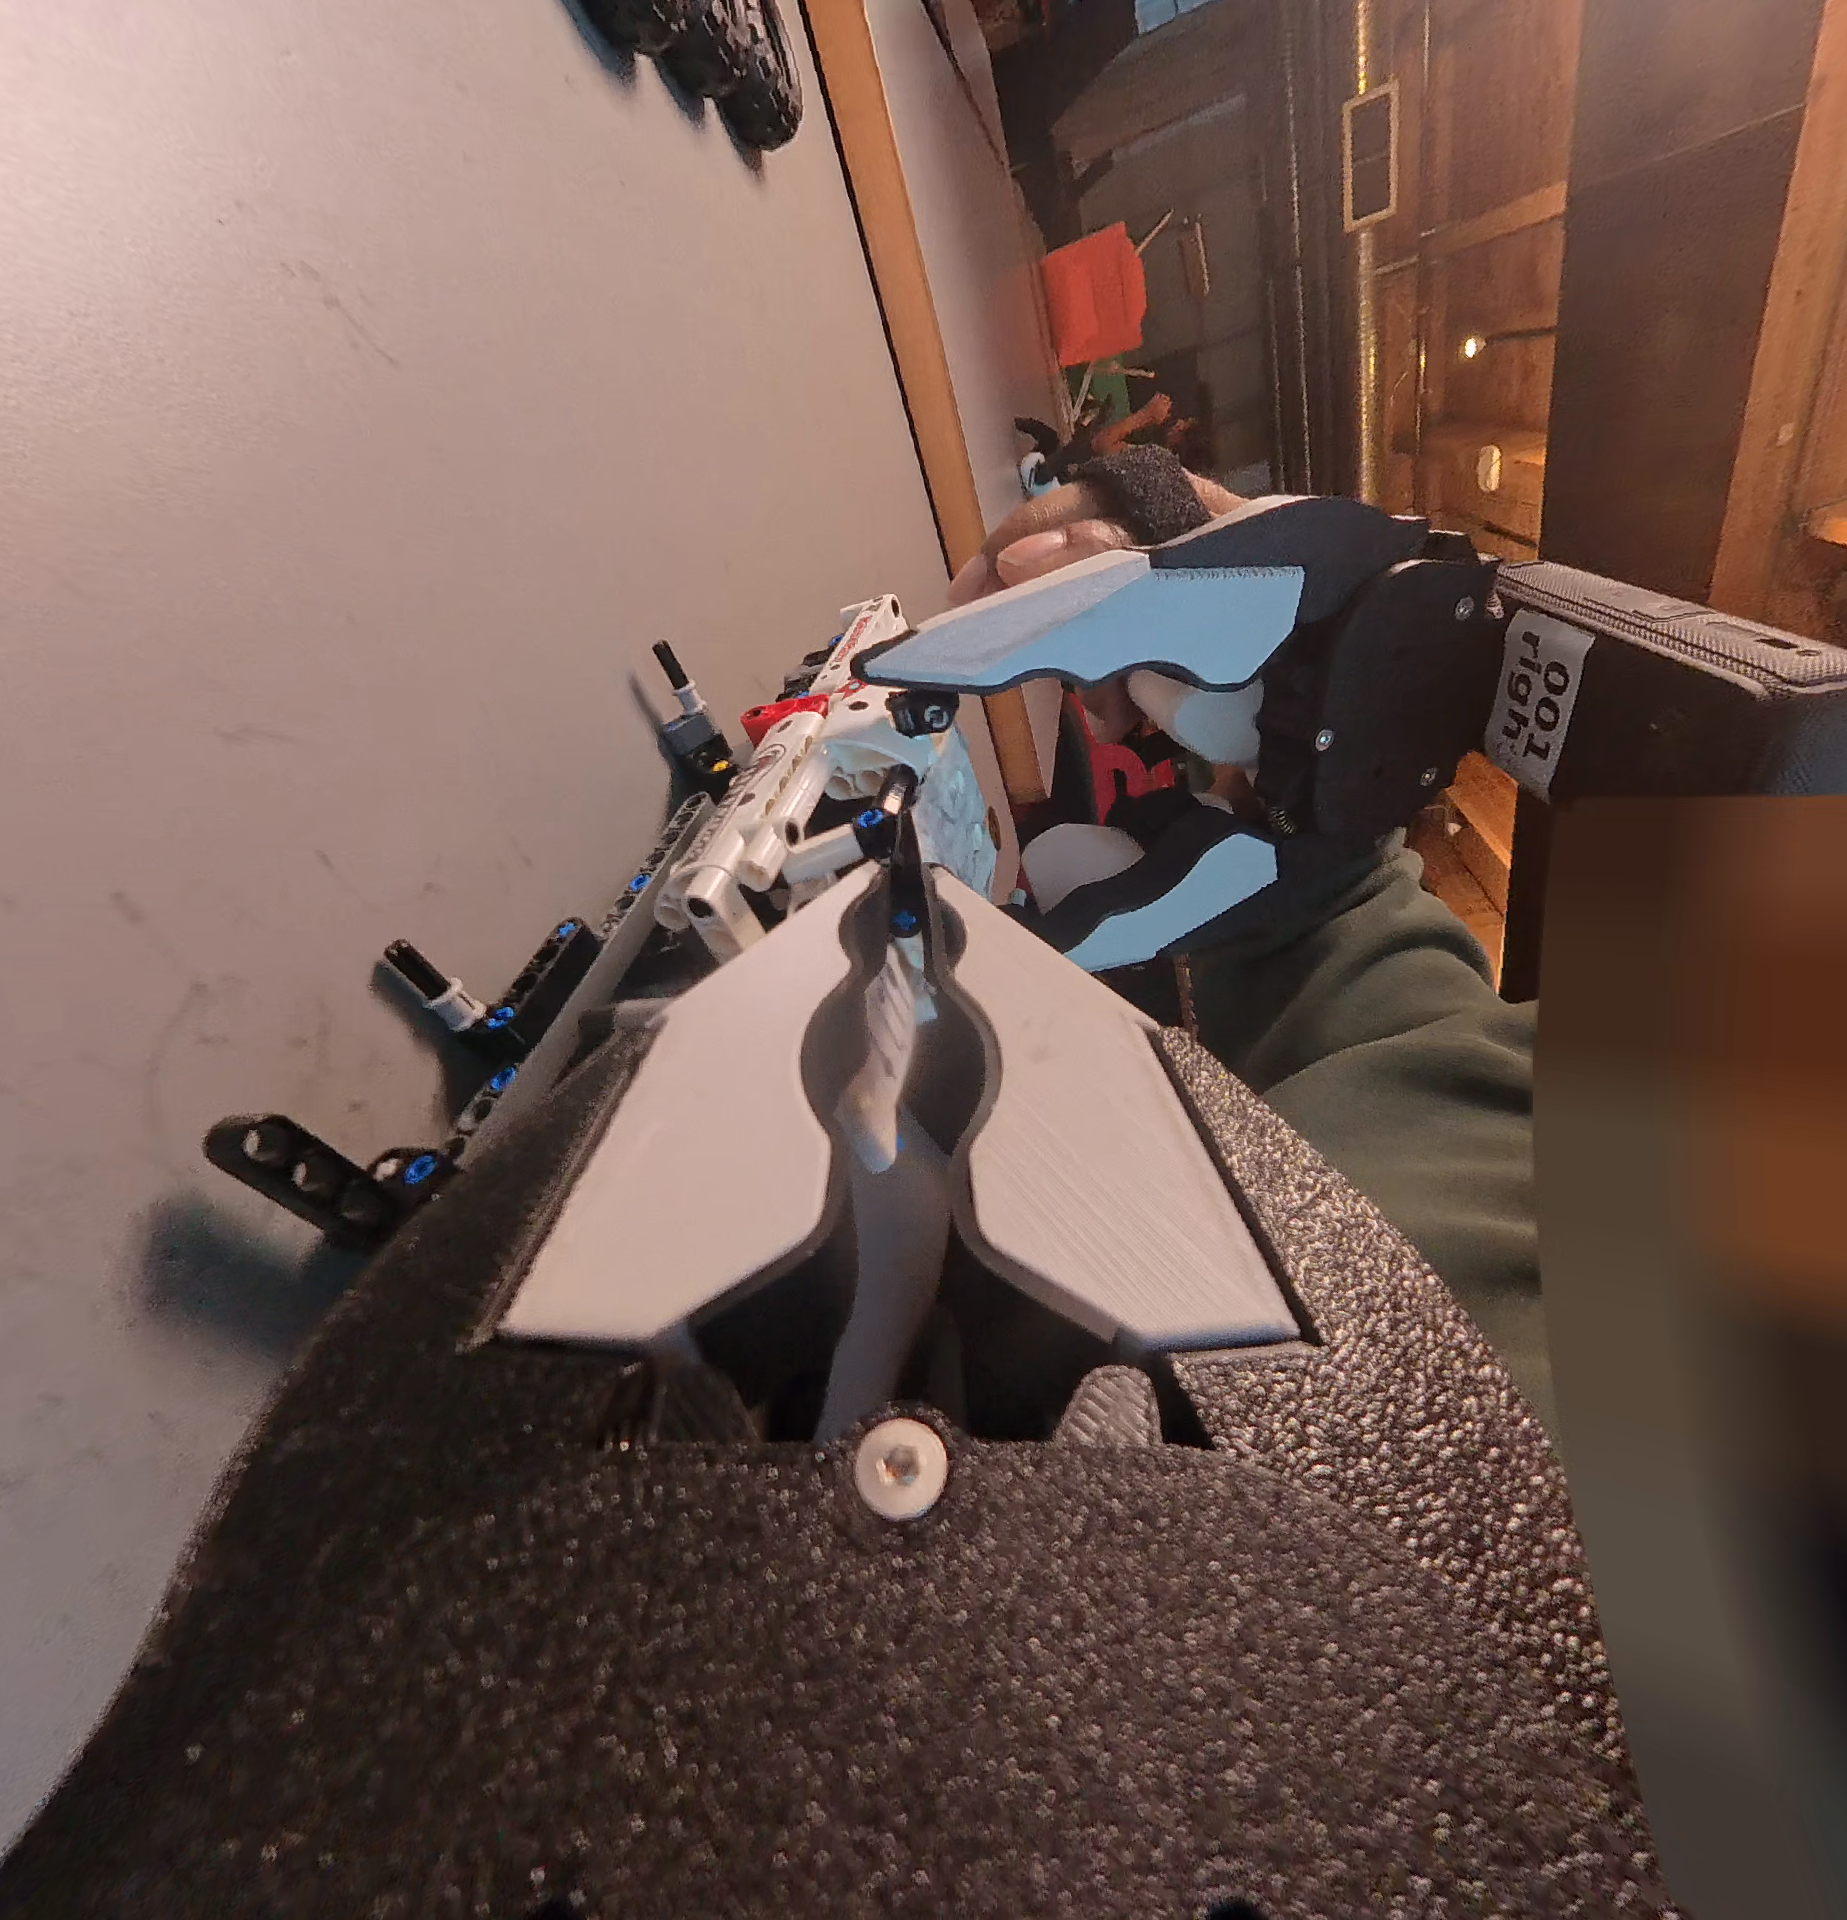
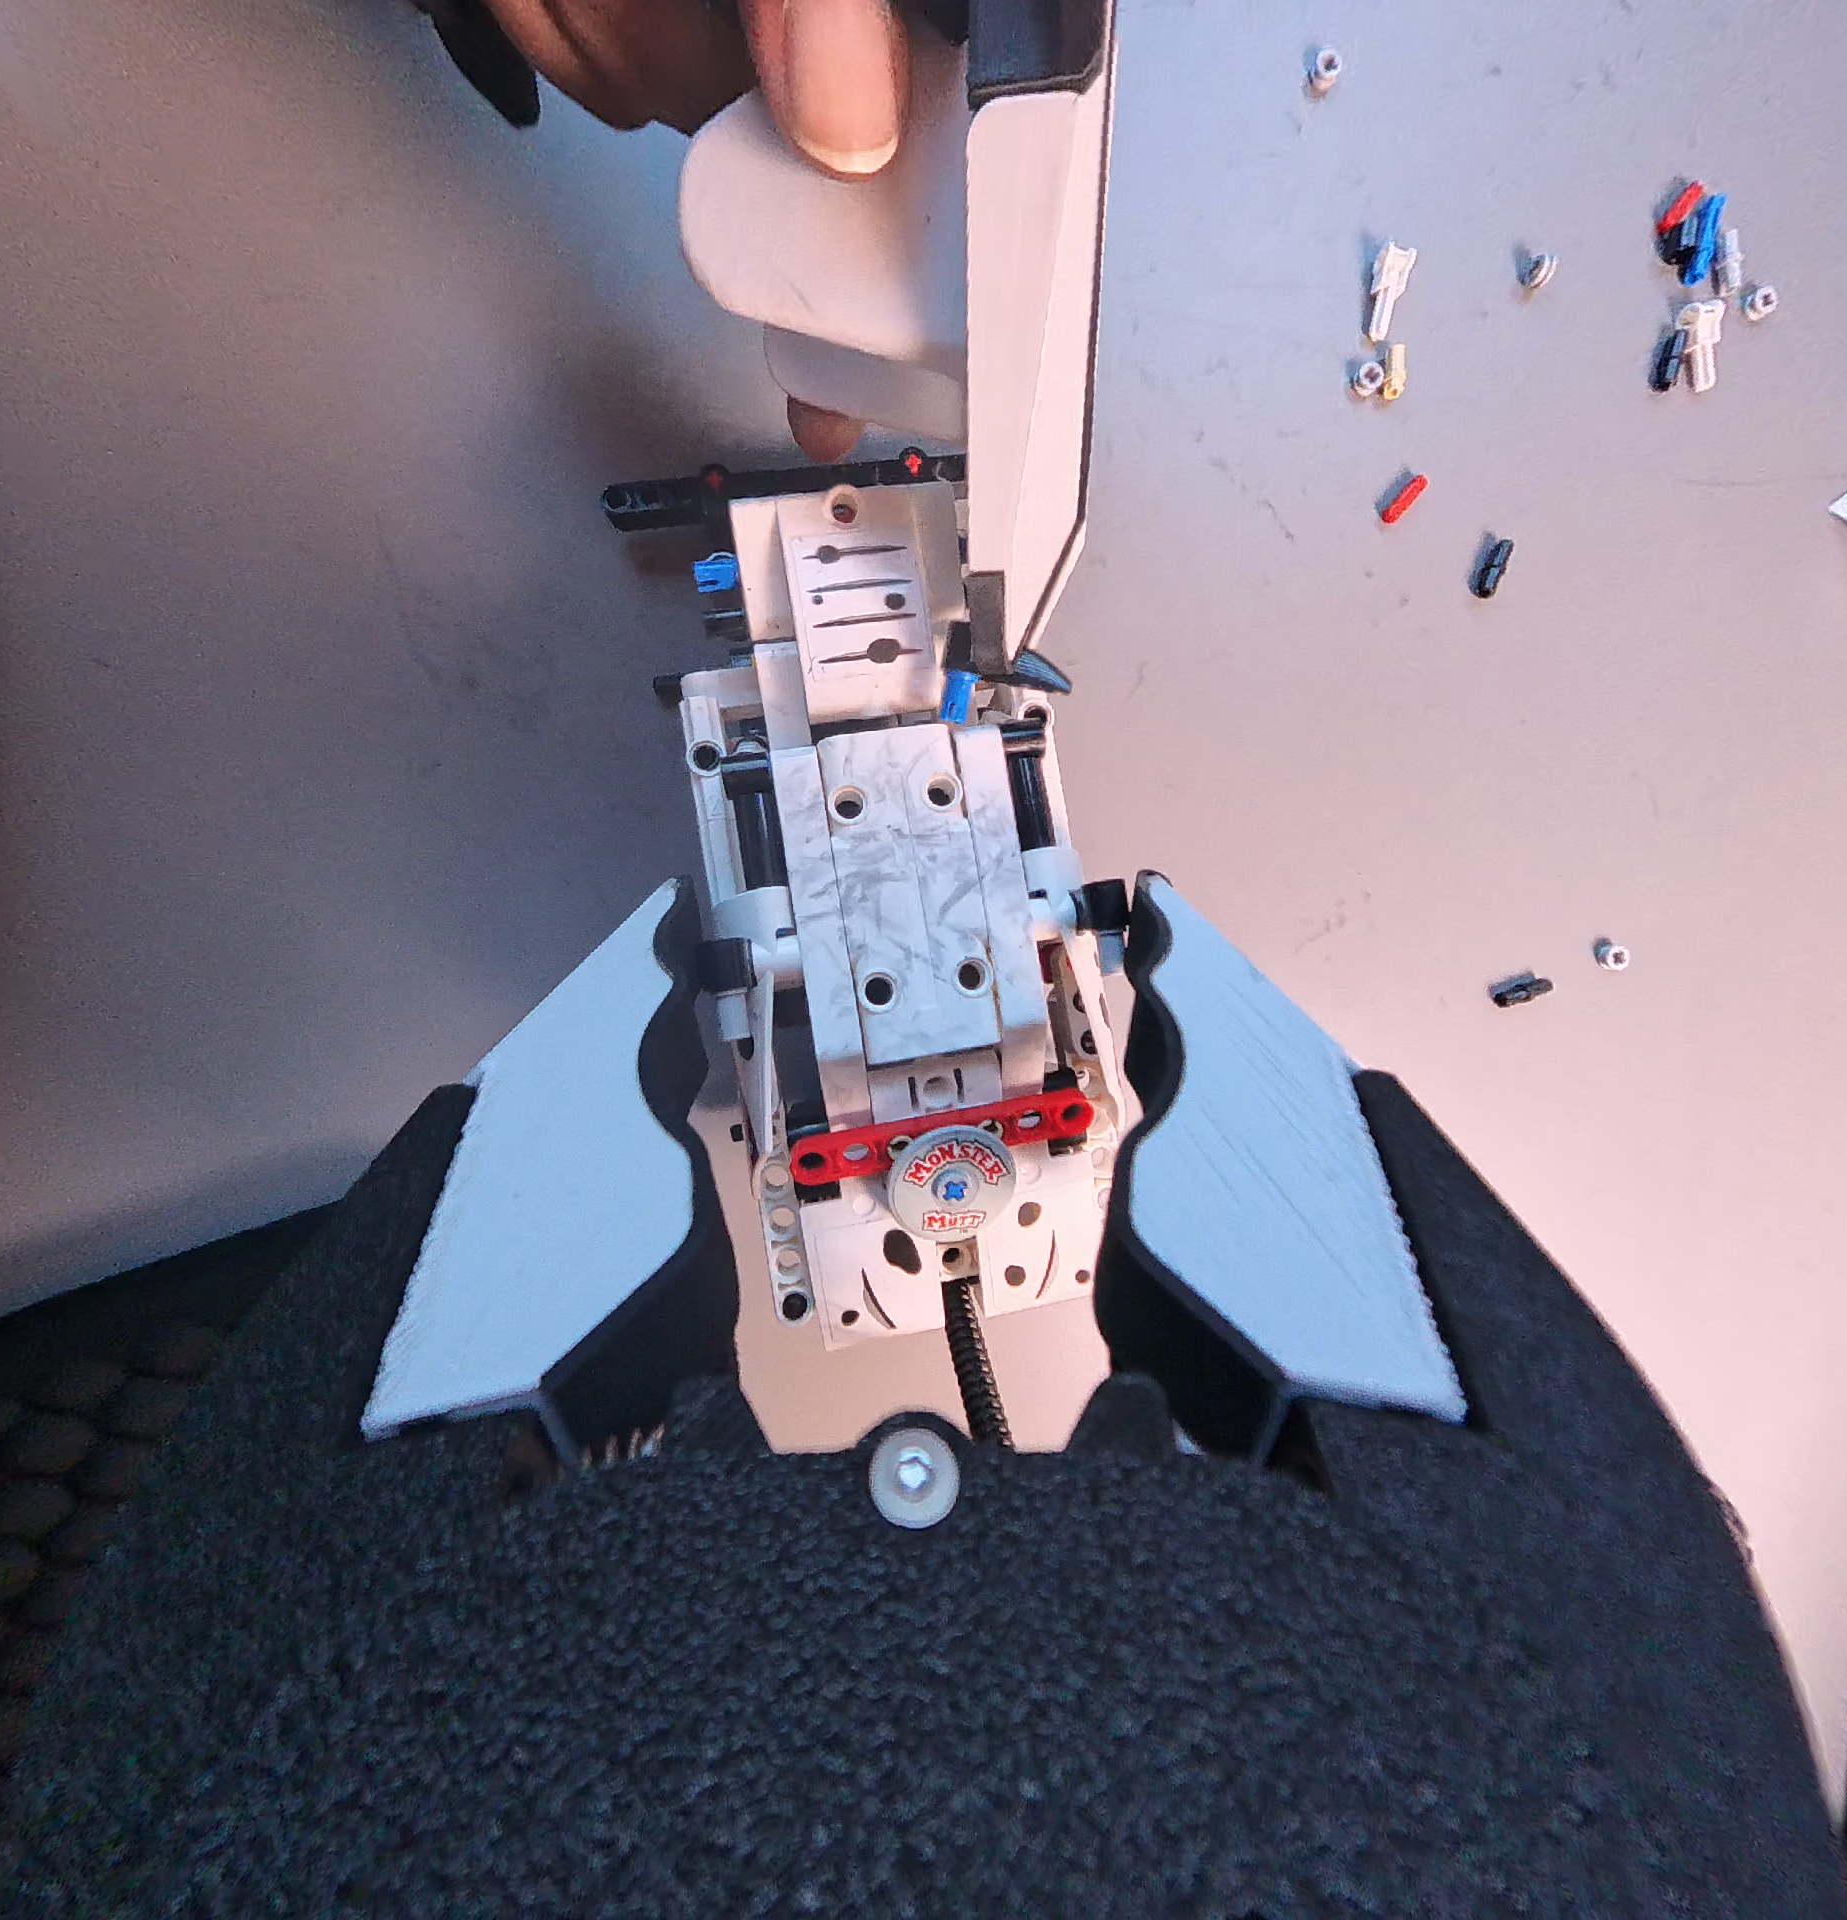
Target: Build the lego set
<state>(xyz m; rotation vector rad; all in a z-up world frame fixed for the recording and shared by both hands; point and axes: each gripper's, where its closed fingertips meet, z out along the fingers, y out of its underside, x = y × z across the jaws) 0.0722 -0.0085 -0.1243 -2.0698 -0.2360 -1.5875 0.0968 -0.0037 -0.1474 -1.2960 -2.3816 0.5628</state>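
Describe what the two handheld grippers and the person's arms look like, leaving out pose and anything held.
Both grippers have rough, speckled black bodies with a silver screw at centre. The left gripper has pale grey, ridged fingers with wavy dark inner edges. The right gripper has similar light blue-grey fingers; a white label sits on its black handle. The person wears a dark green sleeve.

Tyres [image 1: 727,78] (cropped at top)

left wrist: low, close, rolled sideways along table [image 1: 275,416] | right wrist: close, looking down | shared: lego model [image 2: 898,914]
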